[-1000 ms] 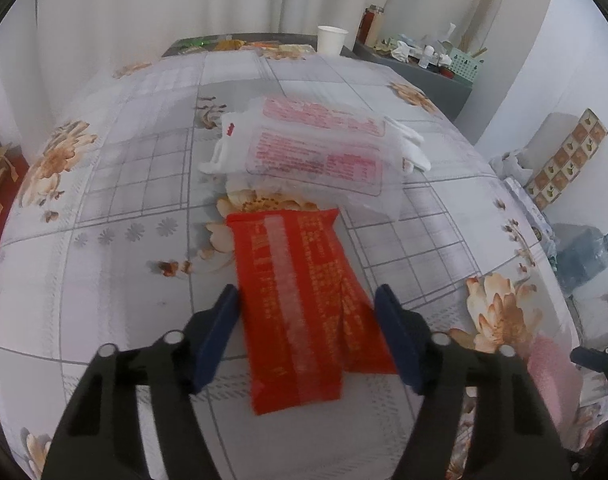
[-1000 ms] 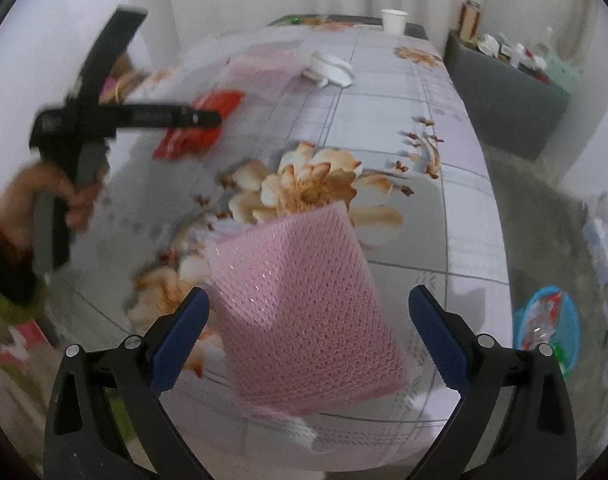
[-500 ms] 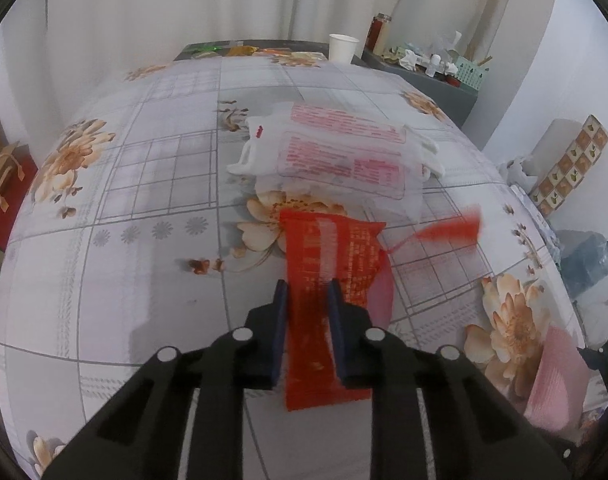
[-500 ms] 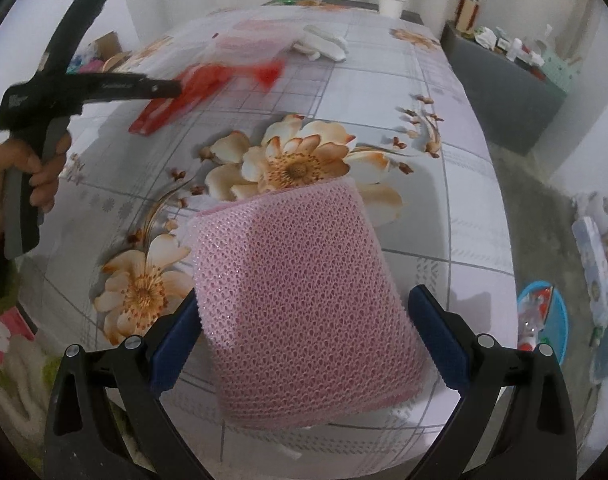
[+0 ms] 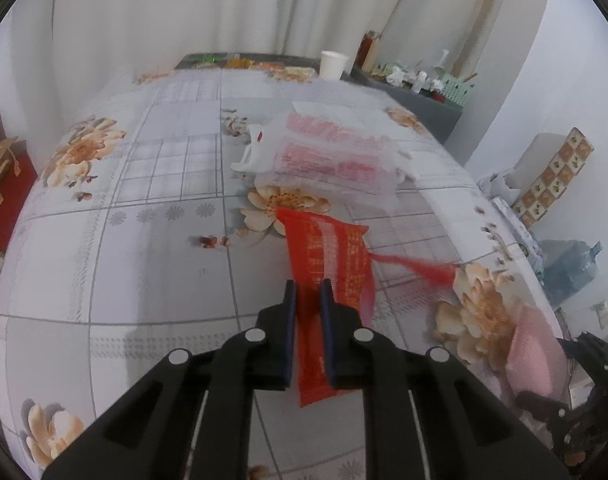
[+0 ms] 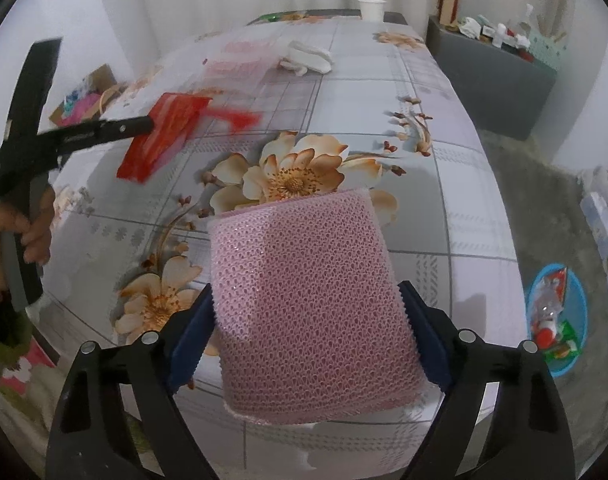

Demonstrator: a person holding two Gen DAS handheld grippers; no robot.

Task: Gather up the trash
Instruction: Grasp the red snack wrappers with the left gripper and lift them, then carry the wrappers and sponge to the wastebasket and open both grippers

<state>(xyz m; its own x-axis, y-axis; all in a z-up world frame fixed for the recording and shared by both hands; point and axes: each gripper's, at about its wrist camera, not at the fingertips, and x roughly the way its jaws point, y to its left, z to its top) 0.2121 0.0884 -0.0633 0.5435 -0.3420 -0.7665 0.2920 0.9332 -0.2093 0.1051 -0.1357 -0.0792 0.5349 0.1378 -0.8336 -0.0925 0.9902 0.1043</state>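
My left gripper point(image 5: 308, 286) is shut on a red mesh bag point(image 5: 328, 256) and holds it lifted above the floral tablecloth; it also shows in the right wrist view point(image 6: 163, 136), with a red tassel trailing right. My right gripper point(image 6: 308, 308) has its blue pads pressed against both sides of a pink foam net sleeve point(image 6: 308, 304) at the table's near edge. A clear plastic bag with red print point(image 5: 328, 156) lies flat on the table beyond the red bag.
A white paper cup point(image 5: 332, 65) stands at the table's far end. A white crumpled wrapper point(image 6: 308, 58) lies by the clear bag. A blue basin with trash point(image 6: 556, 316) sits on the floor at right. A grey cabinet point(image 6: 492, 76) stands beyond.
My left gripper has closed on the red mesh bag and lifted it off the table. My right gripper has closed in from wide open onto the pink foam sleeve.
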